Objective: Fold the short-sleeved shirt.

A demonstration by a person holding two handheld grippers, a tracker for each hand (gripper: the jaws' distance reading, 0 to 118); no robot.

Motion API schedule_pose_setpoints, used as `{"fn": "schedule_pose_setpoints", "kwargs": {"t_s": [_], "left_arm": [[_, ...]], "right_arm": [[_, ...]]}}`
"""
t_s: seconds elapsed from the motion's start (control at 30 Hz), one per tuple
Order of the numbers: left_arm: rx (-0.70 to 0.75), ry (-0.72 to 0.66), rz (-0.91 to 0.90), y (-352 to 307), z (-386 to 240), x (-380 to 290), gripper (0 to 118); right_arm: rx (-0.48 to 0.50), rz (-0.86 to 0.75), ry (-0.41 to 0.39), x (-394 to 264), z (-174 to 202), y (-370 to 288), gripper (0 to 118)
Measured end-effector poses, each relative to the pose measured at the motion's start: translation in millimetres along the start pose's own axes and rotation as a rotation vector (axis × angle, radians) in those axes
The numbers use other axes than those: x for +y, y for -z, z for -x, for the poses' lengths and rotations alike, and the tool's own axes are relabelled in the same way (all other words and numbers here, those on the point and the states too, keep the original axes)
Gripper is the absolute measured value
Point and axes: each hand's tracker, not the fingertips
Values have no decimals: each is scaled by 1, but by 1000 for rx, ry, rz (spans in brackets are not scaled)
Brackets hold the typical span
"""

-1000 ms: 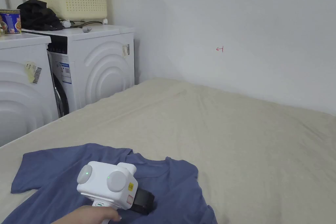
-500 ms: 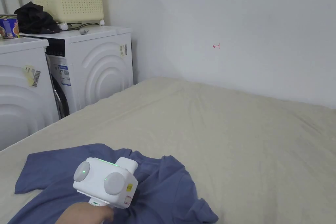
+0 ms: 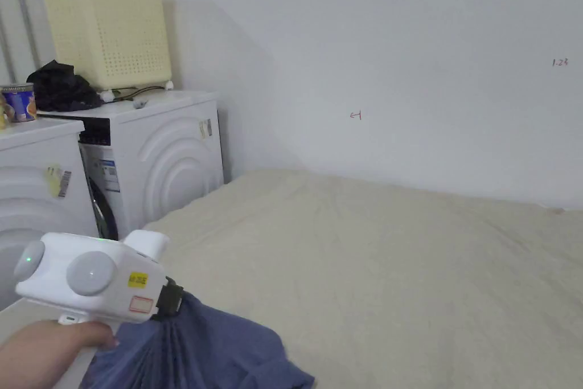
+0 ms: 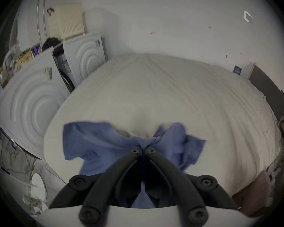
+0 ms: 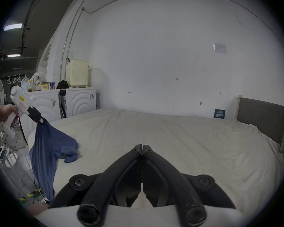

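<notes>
A blue short-sleeved shirt (image 3: 193,350) hangs bunched from my left gripper (image 3: 171,302), which is shut on it near the collar, at the lower left of the head view. In the left gripper view the jaws (image 4: 142,150) pinch the cloth and the shirt (image 4: 95,142) spreads to both sides with its sleeves out. The right gripper view shows the shirt (image 5: 46,145) lifted off the bed's near corner, its lower part draped over the edge and one part still lying on the sheet. My right gripper (image 5: 142,148) is shut with nothing in it, above the bed.
The bed has a cream sheet (image 3: 398,270) and runs along a white wall. Two white washing machines (image 3: 165,156) stand to the left, with a cream basket (image 3: 105,23), dark cloth and a can on top. A dark headboard (image 5: 261,116) is at the right end.
My left gripper has risen and moved left with the shirt, pulling it up off the sheet into a hanging bunch. The head camera has tilted up.
</notes>
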Motion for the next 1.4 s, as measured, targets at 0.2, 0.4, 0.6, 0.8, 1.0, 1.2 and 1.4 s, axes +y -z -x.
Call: {"fn": "schedule_pose_setpoints", "kwargs": {"t_s": [0.2, 0.4, 0.6, 0.8, 1.0, 1.2, 1.4], "left_arm": [[-28, 34, -226, -102, -44, 49, 1], [-243, 125, -427, -167, -146, 111, 1], [-477, 283, -467, -175, -276, 142, 1], [-675, 308, -378, -110, -389, 139, 1], [-733, 235, 253, 68, -480, 79, 1], [-628, 186, 311, 152, -517, -4, 2], [-694, 202, 317, 157, -514, -17, 118]], "right_arm": [[-35, -35, 33, 10, -25, -21, 0], [-84, -81, 83, 19, -54, -43, 0], [-151, -113, 119, 24, -89, -65, 0], [-224, -120, 141, 22, -120, -82, 0], [-287, -94, 154, 6, -144, -92, 0], [-309, -34, 185, -13, -158, -90, 0], [-309, 3, 189, -22, -160, -82, 0]]}}
